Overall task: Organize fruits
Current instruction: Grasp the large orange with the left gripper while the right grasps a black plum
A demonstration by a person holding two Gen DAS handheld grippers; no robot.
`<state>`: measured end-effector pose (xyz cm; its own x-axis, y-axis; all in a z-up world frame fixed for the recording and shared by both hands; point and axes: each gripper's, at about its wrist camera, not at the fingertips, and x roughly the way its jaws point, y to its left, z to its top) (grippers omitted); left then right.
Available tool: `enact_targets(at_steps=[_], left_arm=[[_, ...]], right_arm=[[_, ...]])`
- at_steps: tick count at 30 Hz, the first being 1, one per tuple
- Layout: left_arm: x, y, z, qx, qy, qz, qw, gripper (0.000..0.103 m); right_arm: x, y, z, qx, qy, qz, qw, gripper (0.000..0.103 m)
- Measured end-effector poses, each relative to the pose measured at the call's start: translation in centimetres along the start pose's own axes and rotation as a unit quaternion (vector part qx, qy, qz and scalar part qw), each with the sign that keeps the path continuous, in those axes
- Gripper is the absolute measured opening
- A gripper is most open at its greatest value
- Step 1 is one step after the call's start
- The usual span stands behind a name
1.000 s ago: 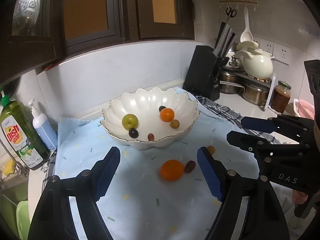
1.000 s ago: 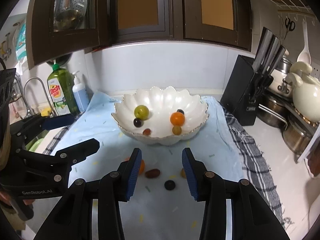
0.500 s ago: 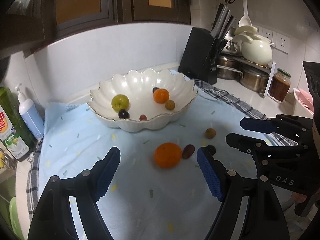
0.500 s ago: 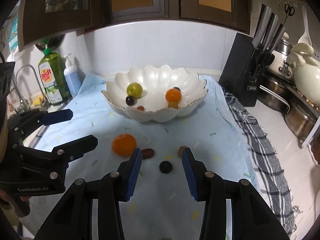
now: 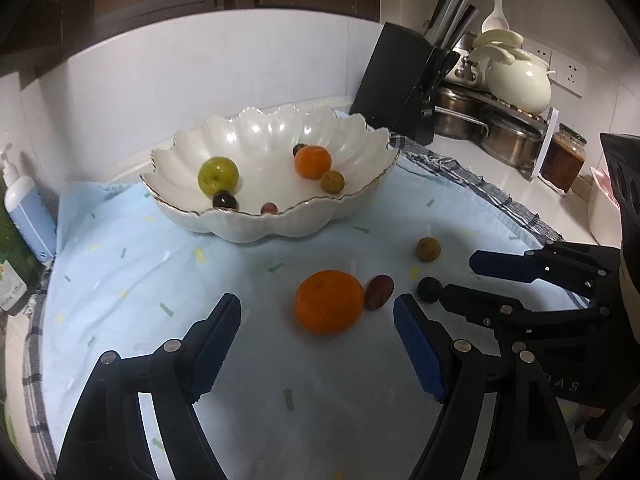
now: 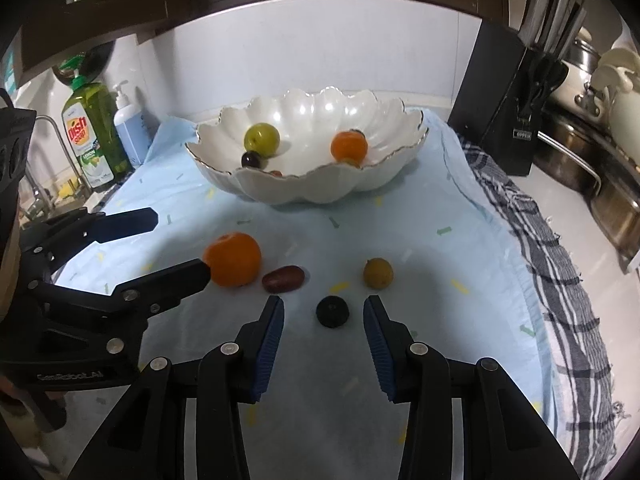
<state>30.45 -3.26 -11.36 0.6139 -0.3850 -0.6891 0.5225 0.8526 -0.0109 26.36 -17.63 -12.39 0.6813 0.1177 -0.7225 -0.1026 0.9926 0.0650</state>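
Since the earlier frames both grippers have come lower and closer to the loose fruit on the cloth point(image 6: 400, 240), and the bowl point(image 5: 276, 220) now sits farther ahead of the fingers. The bowl holds six pieces: one green fruit point(image 5: 218, 175), one orange, two dark grapes, one tan fruit and one red grape. Four pieces lie loose on the cloth: one orange point(image 5: 329, 301), one red grape point(image 5: 378, 291), one tan fruit point(image 6: 378, 273) and one dark berry point(image 6: 332, 311). The left gripper point(image 5: 318, 350) is spread wide and empty; the orange lies just ahead of its fingertips, slightly right of centre, the red grape touching its right side. The right gripper point(image 6: 324, 322) is likewise parted and empty; the berry lies centred between its fingertips, round, with no long axis to align. Judged by position, the right gripper is the nearer to a grasp.
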Motion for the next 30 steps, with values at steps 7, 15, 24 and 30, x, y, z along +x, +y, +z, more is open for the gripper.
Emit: enact_targets(at_steps=[7,15,24,30], left_arm=[[1.9,0.4,0.2,-0.014,0.019,-0.007,0.9997,0.075],[3.3,0.4,0.4,-0.017,0.032,-0.020,0.9991,0.066],[4.6,0.3,0.4,-0.023,0.054,-0.045,0.9973,0.053],[4.7,0.3,0.5,-0.022,0.051,-0.039,0.9977,0.047]], right_arm=[[1.5,-0.5,-0.2,0.013,0.019,0.009,1.000,0.042],[2.9,-0.7,0.1,0.022,0.036,0.017,0.999,0.035],[3.8,-0.6,0.1,0.020,0.048,0.017,0.999,0.029],[4.0,-0.9,0.1,0.022,0.047,0.012,0.999,0.022]])
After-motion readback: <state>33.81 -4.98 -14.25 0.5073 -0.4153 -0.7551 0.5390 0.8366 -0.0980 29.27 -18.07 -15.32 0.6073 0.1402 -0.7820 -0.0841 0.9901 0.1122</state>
